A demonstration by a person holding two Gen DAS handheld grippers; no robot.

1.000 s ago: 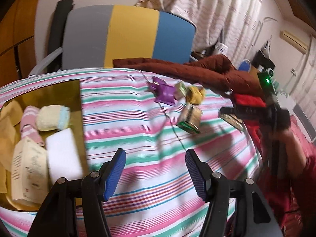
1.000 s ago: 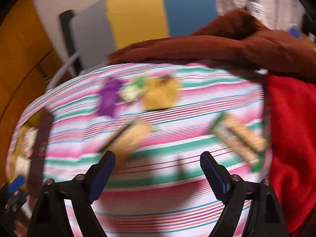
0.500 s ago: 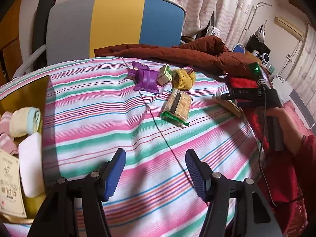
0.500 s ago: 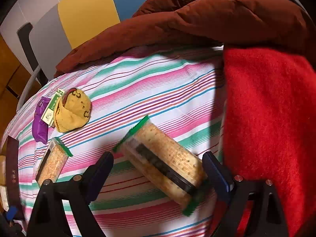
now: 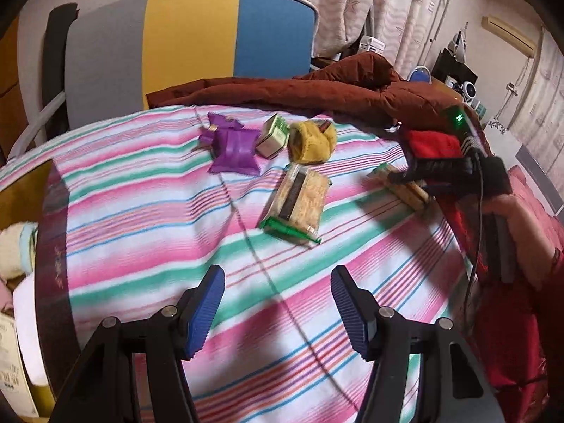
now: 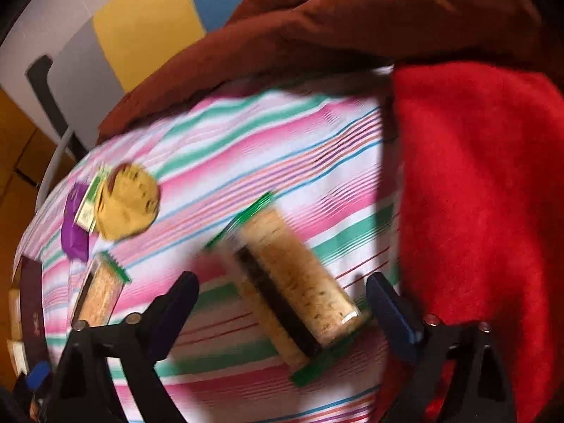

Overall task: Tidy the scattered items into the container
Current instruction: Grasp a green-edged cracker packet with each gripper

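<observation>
A long cracker pack with green ends lies on the striped cloth. My right gripper straddles it with the jaws closing, and the pads stand clear of its sides. A second cracker pack lies mid-cloth, ahead of my left gripper, which is open with nothing between its fingers. Further back sit a purple packet, a small green-and-white box and a yellow pouch. The gold container shows at the left edge, holding a rolled sock and a white block.
A brown quilt lies along the back of the cloth and a red blanket covers the right side. Behind stands a grey, yellow and blue chair. A person's hand holds the right gripper's handle.
The left gripper has moved right, so the container slid to the frame's left edge. The right gripper came down and forward until the long cracker pack lay between its fingers.
</observation>
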